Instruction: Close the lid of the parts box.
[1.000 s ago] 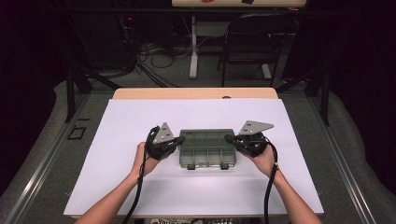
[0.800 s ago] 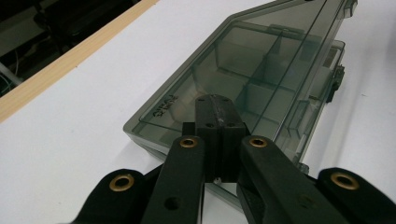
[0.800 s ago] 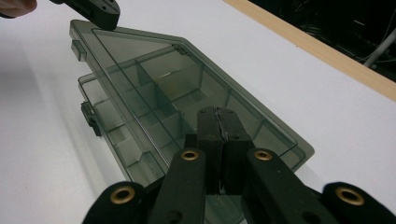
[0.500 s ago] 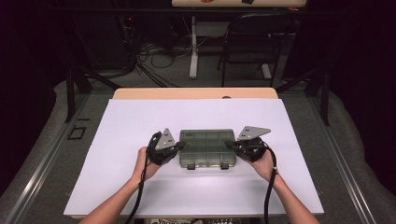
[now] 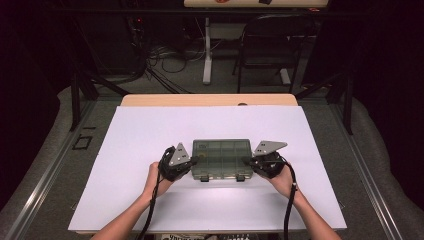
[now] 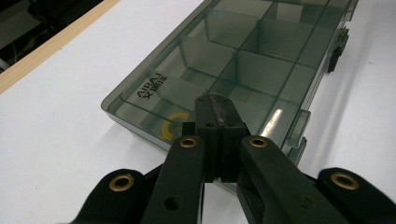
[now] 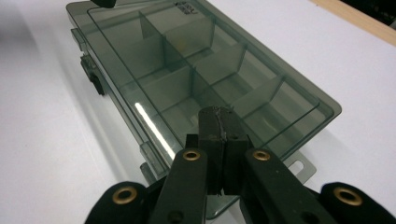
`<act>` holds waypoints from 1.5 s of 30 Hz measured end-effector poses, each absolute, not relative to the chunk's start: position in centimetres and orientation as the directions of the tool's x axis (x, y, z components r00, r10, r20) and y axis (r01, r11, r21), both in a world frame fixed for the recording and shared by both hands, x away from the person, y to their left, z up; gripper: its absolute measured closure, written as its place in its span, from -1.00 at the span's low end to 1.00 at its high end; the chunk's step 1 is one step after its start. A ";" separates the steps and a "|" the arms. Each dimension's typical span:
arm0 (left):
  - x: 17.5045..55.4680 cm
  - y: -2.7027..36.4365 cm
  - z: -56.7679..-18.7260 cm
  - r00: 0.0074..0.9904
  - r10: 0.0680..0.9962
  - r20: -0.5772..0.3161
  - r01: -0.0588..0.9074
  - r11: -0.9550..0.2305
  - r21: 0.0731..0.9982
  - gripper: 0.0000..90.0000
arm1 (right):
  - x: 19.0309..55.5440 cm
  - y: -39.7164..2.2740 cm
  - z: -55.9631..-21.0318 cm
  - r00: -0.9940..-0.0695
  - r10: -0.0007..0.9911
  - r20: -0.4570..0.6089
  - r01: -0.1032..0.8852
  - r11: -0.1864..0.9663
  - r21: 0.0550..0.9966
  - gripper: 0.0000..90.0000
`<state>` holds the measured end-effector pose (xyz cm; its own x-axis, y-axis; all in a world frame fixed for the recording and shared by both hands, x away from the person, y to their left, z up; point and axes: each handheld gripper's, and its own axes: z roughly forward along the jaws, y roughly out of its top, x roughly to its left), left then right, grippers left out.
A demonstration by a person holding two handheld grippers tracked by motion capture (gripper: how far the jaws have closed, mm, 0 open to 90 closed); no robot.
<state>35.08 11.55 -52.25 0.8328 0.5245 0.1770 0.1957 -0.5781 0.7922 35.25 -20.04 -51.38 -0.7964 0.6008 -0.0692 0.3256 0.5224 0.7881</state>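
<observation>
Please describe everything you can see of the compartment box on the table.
The compartment box is a flat, smoky translucent plastic case with a closed clear lid, inner dividers and two dark latches on its near edge. A yellow ring shows through the lid at the left end. It lies flat on the white table cover. The shut left gripper and right gripper meet its two ends.

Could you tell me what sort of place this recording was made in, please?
Probably a lab or workshop set up for recording: a table under a white sheet, loose cables on the floor behind it, a black chair, and dark surroundings.
</observation>
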 end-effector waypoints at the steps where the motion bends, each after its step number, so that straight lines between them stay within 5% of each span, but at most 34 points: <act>1: 35.0 11.5 -52.3 0.837 0.515 0.185 0.184 -0.582 0.792 1.00 | 35.2 -20.0 -51.4 -0.796 0.602 -0.068 0.329 0.523 0.786 1.00; 32: 34.3 11.4 -53.8 0.828 0.541 0.145 0.205 -0.534 0.820 0.99 | 35.6 -20.3 -52.6 -0.797 0.604 -0.019 0.360 0.500 0.787 1.00; 34: 34.4 11.5 -53.8 0.822 0.554 0.132 0.216 -0.517 0.828 0.81 | 35.6 -20.3 -52.6 -0.791 0.611 -0.019 0.360 0.491 0.793 1.00; 45: 34.1 13.7 -52.7 0.780 0.622 0.075 0.294 -0.469 0.833 -0.14 | 34.8 -21.2 -51.5 -0.765 0.643 -0.039 0.332 0.445 0.832 0.15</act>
